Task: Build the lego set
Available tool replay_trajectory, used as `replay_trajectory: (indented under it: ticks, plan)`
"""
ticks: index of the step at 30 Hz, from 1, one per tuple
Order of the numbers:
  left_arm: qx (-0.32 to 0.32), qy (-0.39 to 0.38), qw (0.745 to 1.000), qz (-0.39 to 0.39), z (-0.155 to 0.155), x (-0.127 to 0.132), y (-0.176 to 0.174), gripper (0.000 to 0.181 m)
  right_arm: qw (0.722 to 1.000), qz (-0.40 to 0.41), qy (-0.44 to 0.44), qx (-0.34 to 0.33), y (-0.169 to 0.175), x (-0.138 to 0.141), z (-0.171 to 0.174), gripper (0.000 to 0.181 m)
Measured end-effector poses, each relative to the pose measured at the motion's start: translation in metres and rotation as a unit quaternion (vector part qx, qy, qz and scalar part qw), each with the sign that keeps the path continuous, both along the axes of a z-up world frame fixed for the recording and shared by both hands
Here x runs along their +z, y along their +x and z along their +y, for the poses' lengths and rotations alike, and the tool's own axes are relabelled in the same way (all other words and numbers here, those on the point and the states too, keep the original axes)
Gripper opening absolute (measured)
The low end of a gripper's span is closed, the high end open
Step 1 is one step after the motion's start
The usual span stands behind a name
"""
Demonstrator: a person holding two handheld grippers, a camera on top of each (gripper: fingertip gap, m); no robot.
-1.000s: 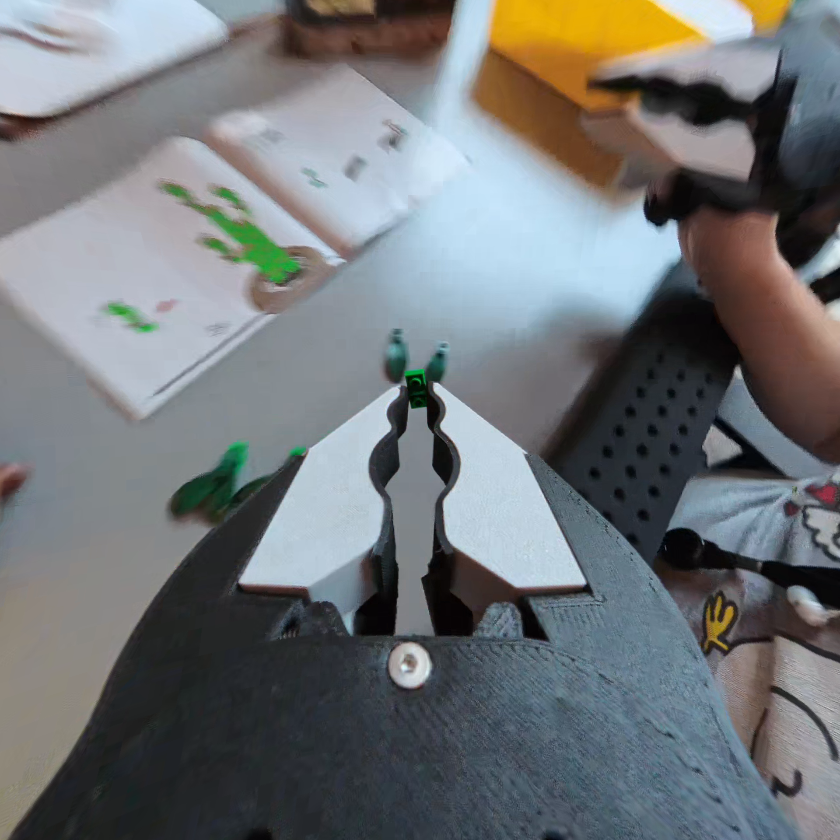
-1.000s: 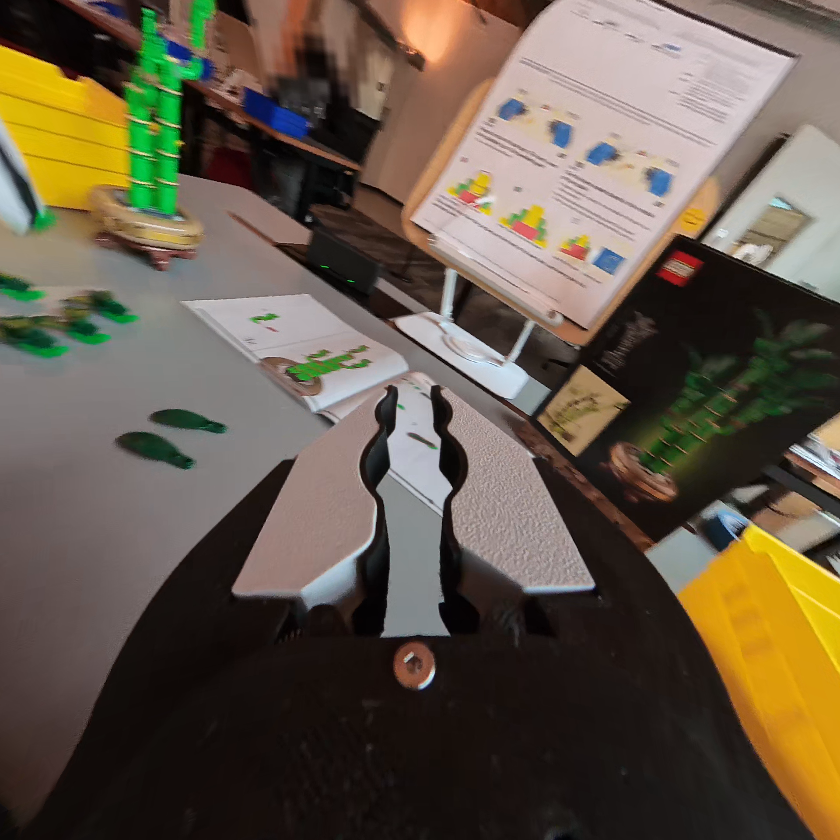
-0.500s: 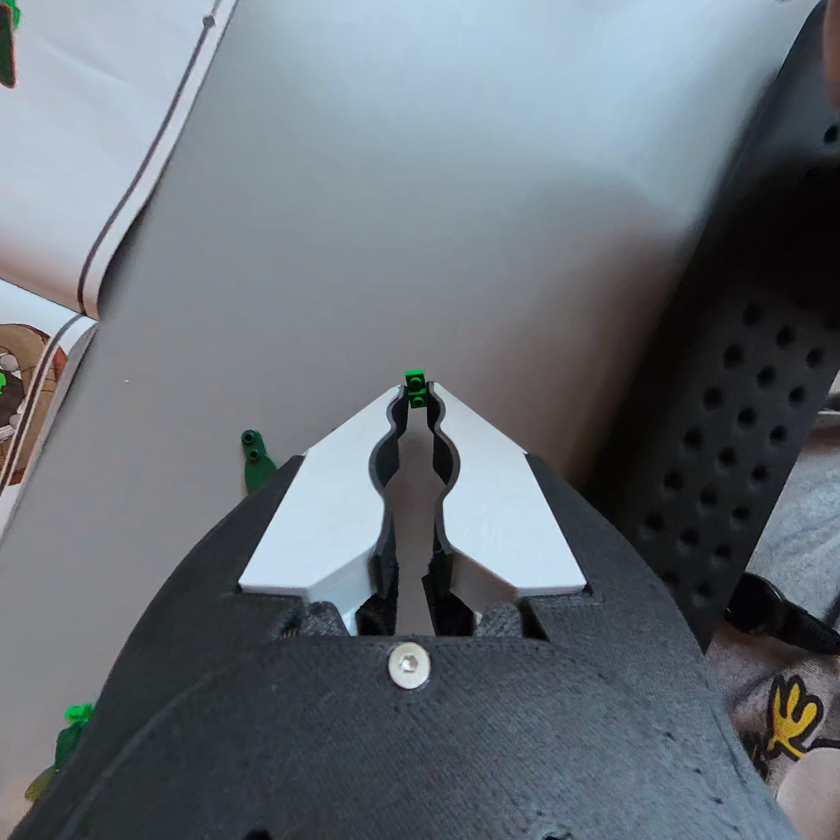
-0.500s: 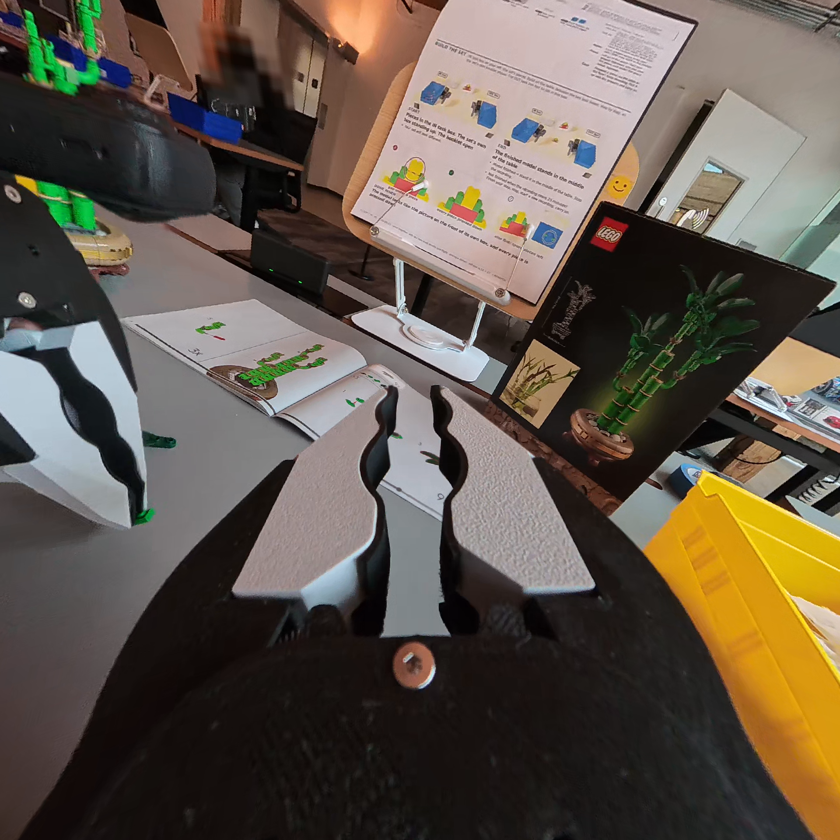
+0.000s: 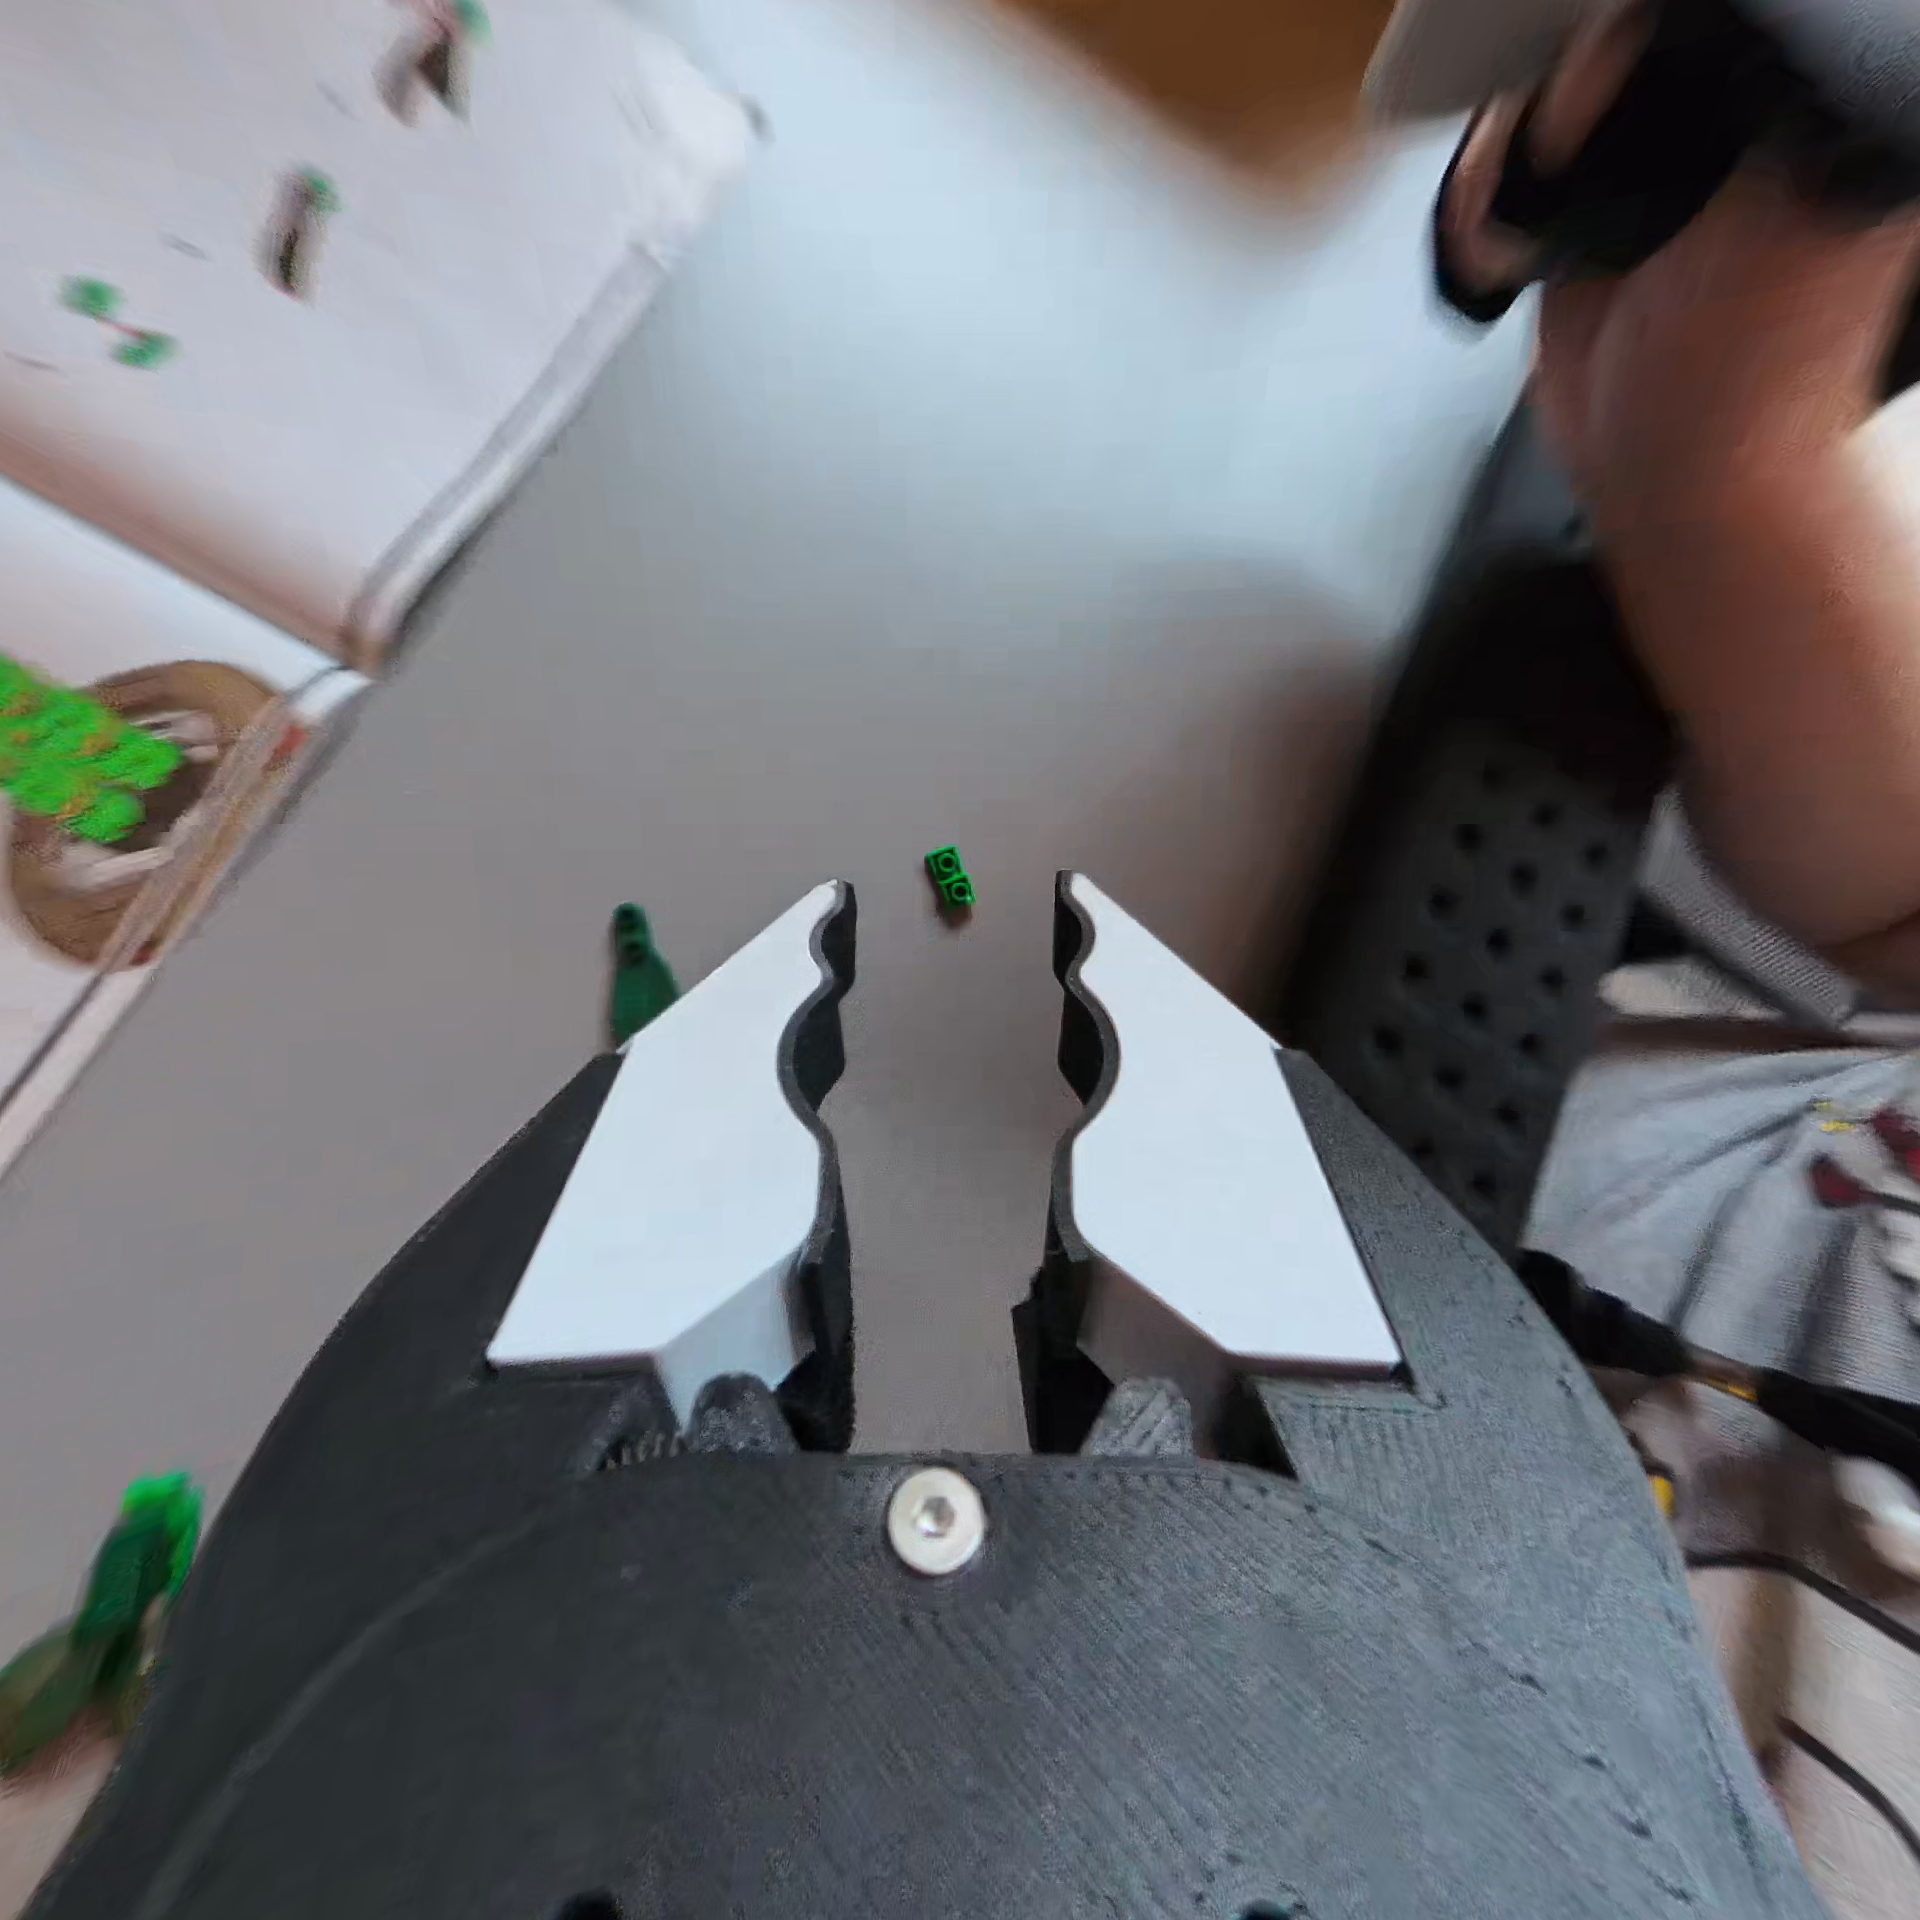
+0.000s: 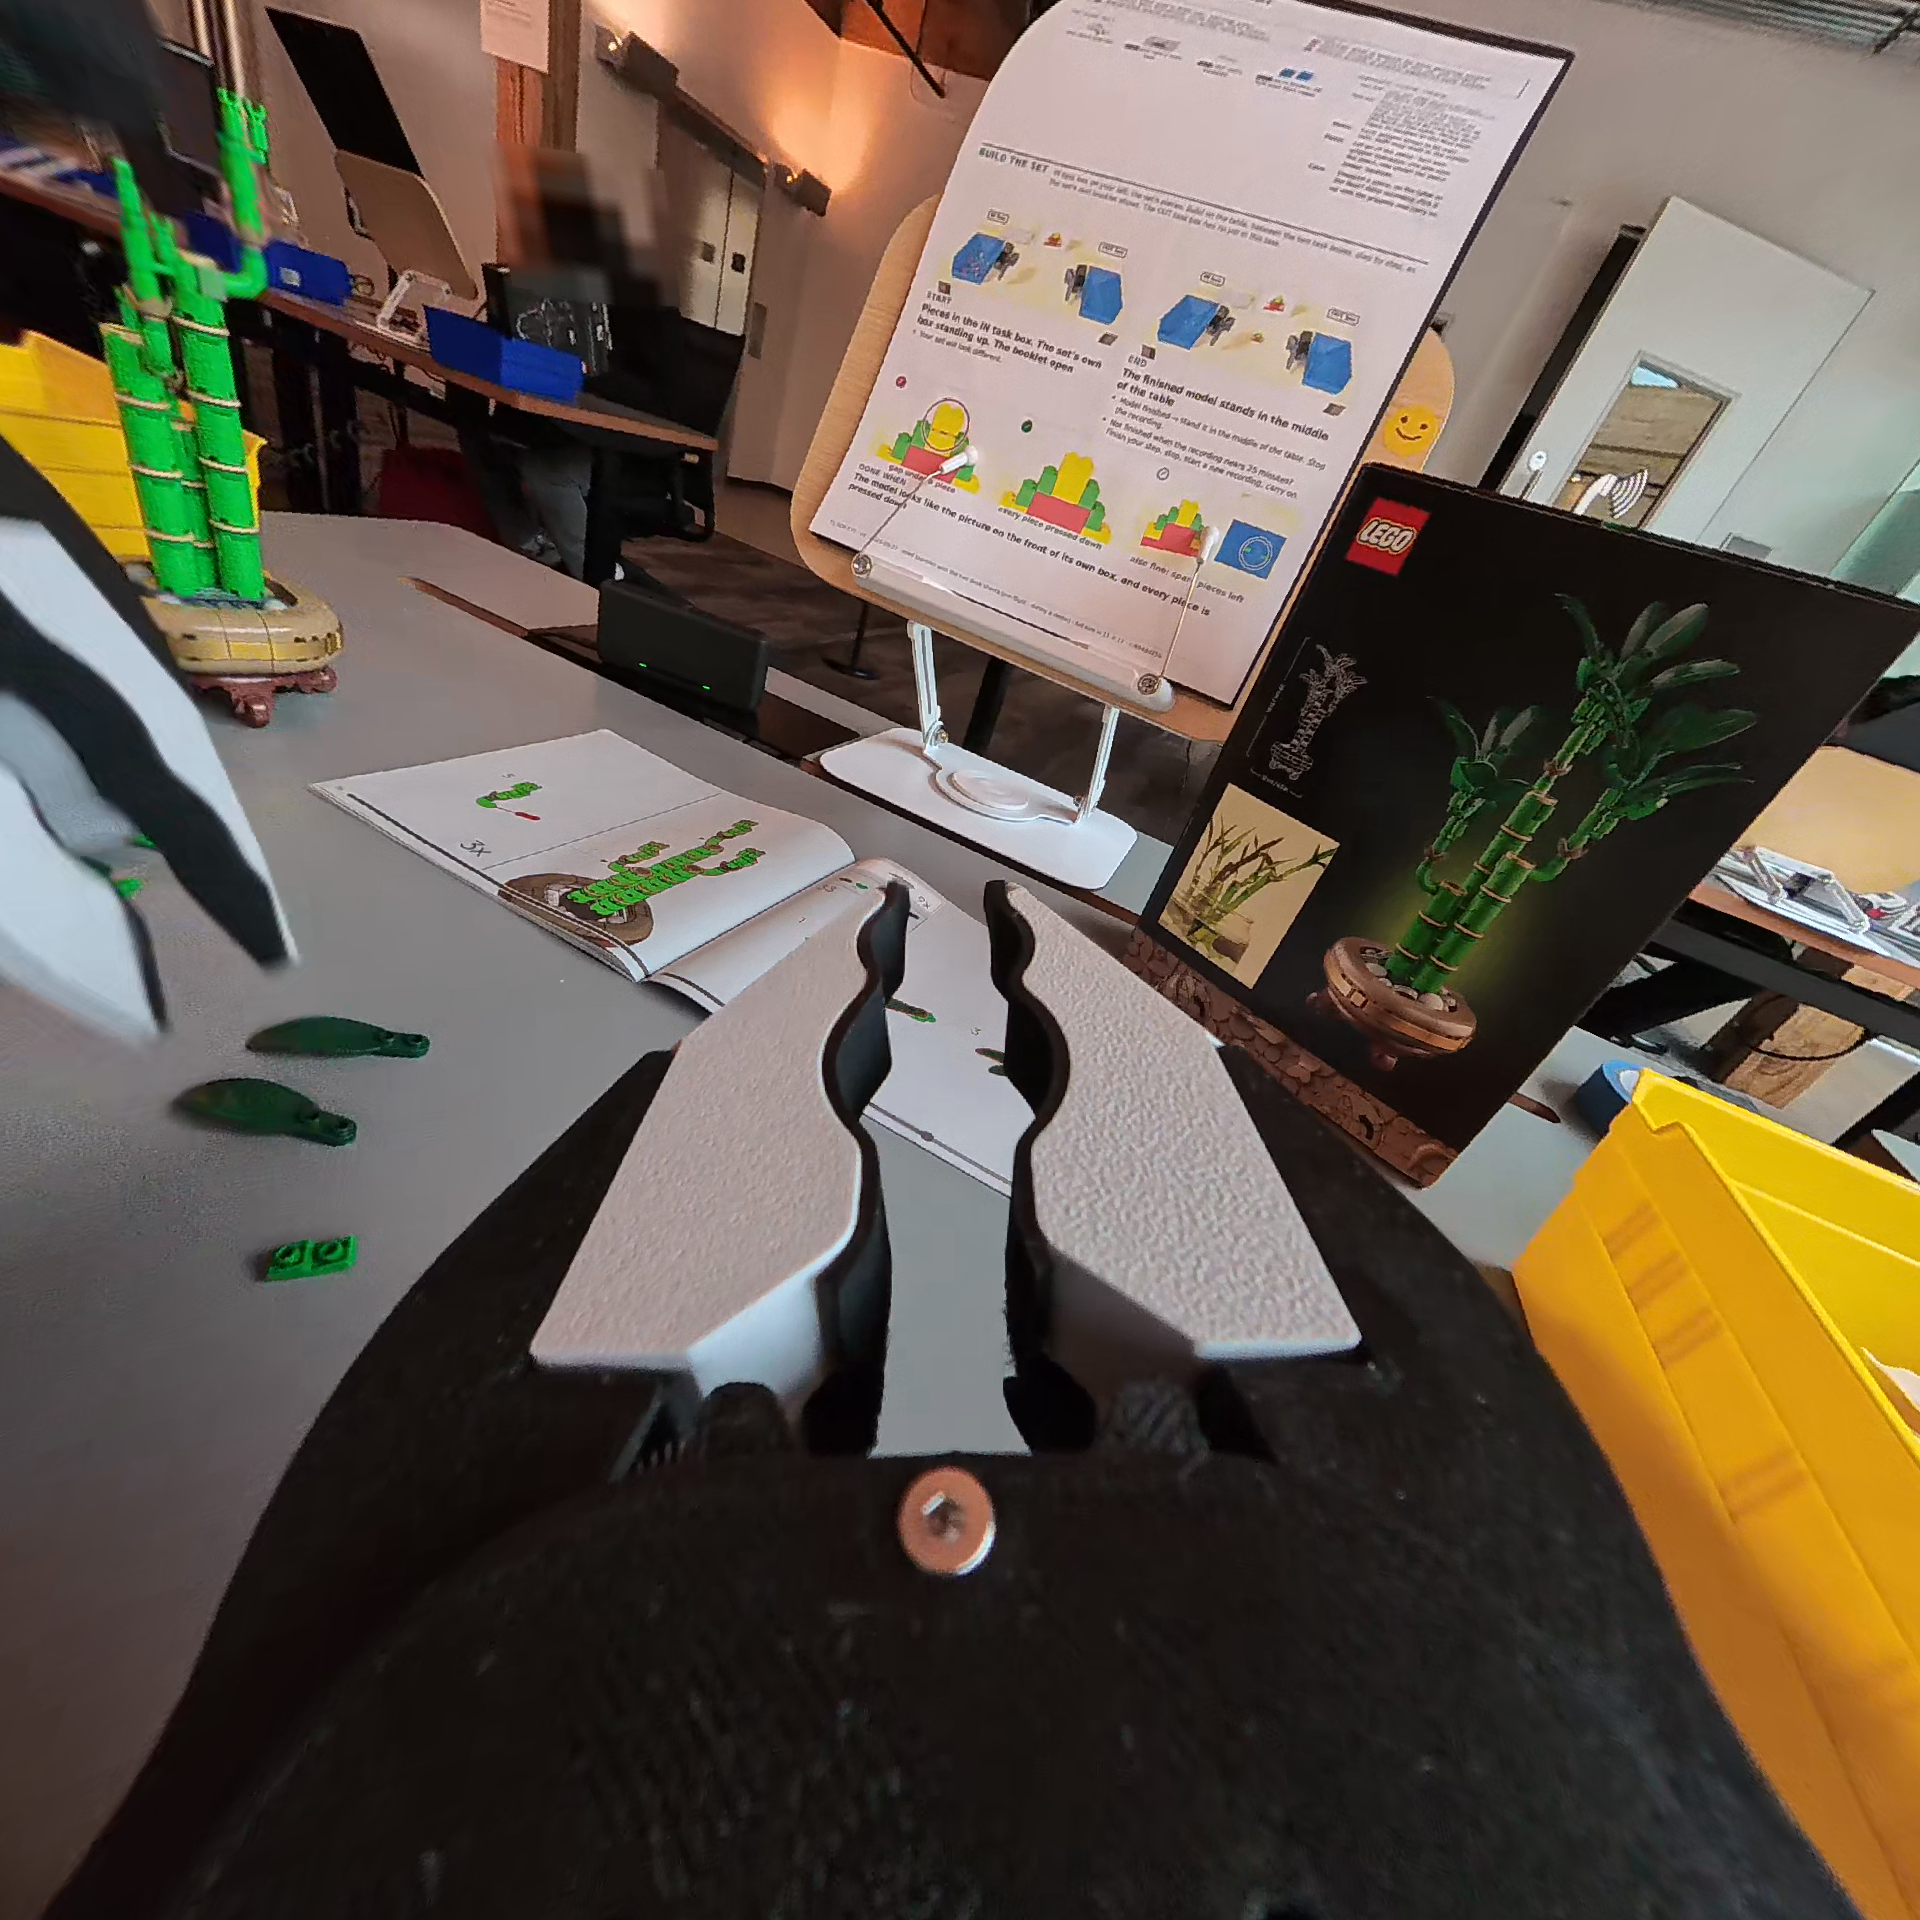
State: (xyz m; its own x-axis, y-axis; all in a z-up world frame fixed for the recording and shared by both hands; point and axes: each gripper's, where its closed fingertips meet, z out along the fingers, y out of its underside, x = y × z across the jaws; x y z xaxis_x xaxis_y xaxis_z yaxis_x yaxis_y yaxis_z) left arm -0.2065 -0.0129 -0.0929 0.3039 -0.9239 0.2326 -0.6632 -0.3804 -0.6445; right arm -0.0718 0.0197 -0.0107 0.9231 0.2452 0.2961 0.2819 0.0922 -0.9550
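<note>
Left wrist view: left hand-held gripper (image 5: 954, 899) open wide, holding nothing. Small green plate (image 5: 950, 879) lies on grey bench (image 5: 935, 468) just ahead, between fingertips, touching neither. Dark green leaf (image 5: 636, 975) beside left finger. Half second ago fingers pinched this plate; now released.

Right wrist view: right hand-held gripper (image 6: 943, 914) empty, narrow gap between fingers, same as before. Only here visible: bamboo model (image 6: 192, 416), open booklet (image 6: 623, 842), set box (image 6: 1507, 821), yellow bin (image 6: 1745, 1351), second leaf (image 6: 265, 1107).
</note>
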Motion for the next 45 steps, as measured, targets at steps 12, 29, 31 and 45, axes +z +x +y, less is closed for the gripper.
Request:
replay_trajectory:
  ticks: [12, 29, 31, 45]
  plan:
    - [0.435, 0.332, 0.816, -0.186, 0.071, 0.18, -0.389, 0.013, 0.999, -0.031, 0.002, 0.038, -0.022, -0.005, 0.001, 0.014]
    - [0.419, -0.053, 0.868, 0.262, 0.12, -0.028, -0.525, 0.016, 0.995, -0.093, 0.001, 0.041, -0.029, -0.018, 0.007, 0.014]
    - [0.399, -0.072, 0.873, 0.272, 0.121, -0.041, -0.519, 0.016, 0.995, -0.093, -0.001, 0.041, -0.029, -0.019, 0.008, 0.014]
    - [0.4, -0.122, 0.867, 0.269, 0.121, -0.066, -0.512, 0.011, 0.99, -0.125, -0.021, 0.067, -0.043, -0.031, 0.007, 0.014]
